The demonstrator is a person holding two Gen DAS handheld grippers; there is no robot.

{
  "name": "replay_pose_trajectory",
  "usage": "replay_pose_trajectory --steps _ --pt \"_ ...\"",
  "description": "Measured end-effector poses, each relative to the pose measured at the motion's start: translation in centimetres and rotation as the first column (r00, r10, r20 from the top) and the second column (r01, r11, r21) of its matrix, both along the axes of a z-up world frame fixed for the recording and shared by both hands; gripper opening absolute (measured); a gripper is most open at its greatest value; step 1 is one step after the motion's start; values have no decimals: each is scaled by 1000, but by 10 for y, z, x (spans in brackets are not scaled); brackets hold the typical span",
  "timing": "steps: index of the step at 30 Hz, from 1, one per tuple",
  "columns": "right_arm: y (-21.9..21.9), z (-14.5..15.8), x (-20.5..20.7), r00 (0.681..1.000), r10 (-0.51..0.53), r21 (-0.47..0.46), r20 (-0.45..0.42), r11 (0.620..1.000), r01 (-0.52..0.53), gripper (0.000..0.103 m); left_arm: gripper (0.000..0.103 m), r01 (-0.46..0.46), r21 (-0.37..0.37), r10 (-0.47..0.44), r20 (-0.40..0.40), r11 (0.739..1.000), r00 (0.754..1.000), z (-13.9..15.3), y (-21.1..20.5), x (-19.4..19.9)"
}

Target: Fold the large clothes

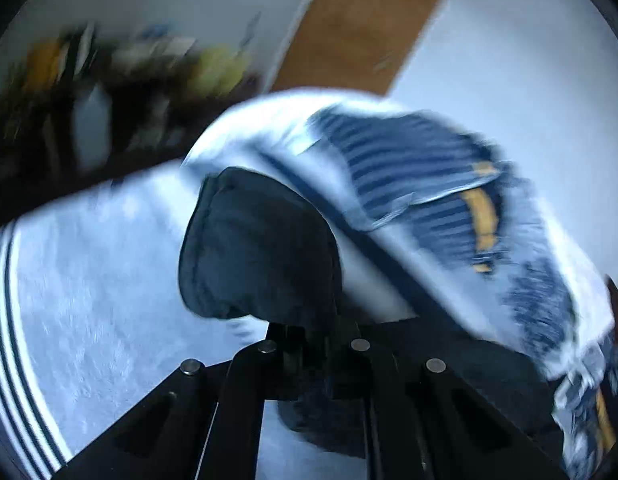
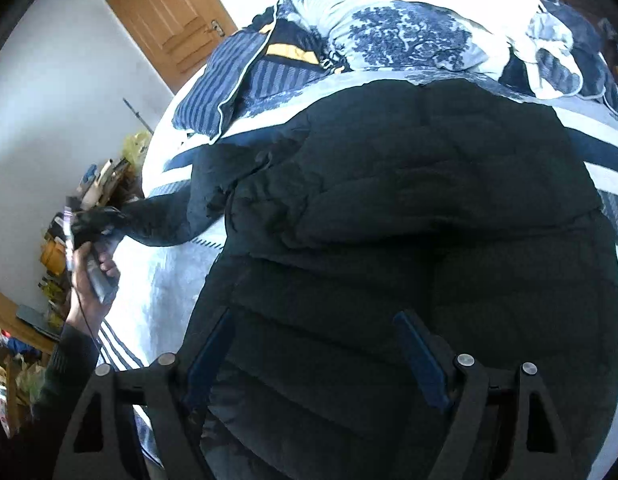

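I'm looking out over a bed point(image 2: 177, 280) with a pale fleecy cover, and a big dark puffer jacket point(image 2: 409, 220) is lying spread across it, filling most of the right wrist view. Over at the left edge of the bed, my left tongs point(image 2: 91, 224) are pinching the end of the jacket's sleeve point(image 2: 165, 224), which is stretching out sideways from the body of the jacket; a hand point(image 2: 91, 280) is gripping the handle below. In the left wrist view the picture is blurring, but the jaws are pressed together on that dark padded sleeve end, bulging just ahead of them. Moving right, my right tongs point(image 2: 317, 356) are hanging spread wide over the jacket's lower quilted panels, nothing between the pads. Beyond the jacket, a blue striped pillow point(image 2: 221, 92) and a floral duvet point(image 2: 397, 36) are lying at the head of the bed.
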State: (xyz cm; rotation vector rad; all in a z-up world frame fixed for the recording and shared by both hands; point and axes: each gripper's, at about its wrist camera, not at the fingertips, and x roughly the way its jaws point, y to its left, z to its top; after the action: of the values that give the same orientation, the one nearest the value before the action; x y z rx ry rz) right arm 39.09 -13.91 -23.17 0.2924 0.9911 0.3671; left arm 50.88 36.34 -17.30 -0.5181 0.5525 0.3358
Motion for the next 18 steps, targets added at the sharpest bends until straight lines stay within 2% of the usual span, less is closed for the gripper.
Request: replay_pose_trajectory --steps 2,4,5,6,7,9,10,13,15,17,18 --pt "-6 4 -5 1000 -10 15 7 1000 10 85 7 61 69 -66 66 996 996 35 -39 -14" --pt "-14 8 -11 1000 -22 30 16 999 21 85 7 142 175 -164 123 974 979 72 -103 -40" --pt "-18 9 -15 1000 -25 37 19 999 24 85 7 164 202 -193 135 966 972 82 -121 -45" --pt "-22 11 -18 999 -28 44 23 999 27 85 7 217 250 -258 148 944 955 94 -158 -58" --pt "-28 15 -23 999 -32 49 31 998 30 85 7 244 274 -293 152 930 944 100 -173 -57" --pt "-39 19 -31 998 -36 48 51 998 33 85 7 335 341 -402 148 878 903 104 -230 -67" --pt "-46 22 -35 997 -43 43 62 998 41 85 7 369 350 -439 145 861 887 104 -245 -69" --pt "-74 22 -44 993 -90 31 72 996 88 85 7 537 347 -607 132 769 783 83 -313 -72" --pt "-98 18 -46 988 -143 22 57 990 142 85 7 652 293 -702 108 700 704 63 -356 -65" --pt "-123 13 -46 979 -197 15 46 980 197 85 7 711 238 -744 82 661 664 45 -387 -62" --pt "-135 10 -46 972 -230 5 39 973 230 85 7 748 196 -770 72 635 634 33 -402 -61"
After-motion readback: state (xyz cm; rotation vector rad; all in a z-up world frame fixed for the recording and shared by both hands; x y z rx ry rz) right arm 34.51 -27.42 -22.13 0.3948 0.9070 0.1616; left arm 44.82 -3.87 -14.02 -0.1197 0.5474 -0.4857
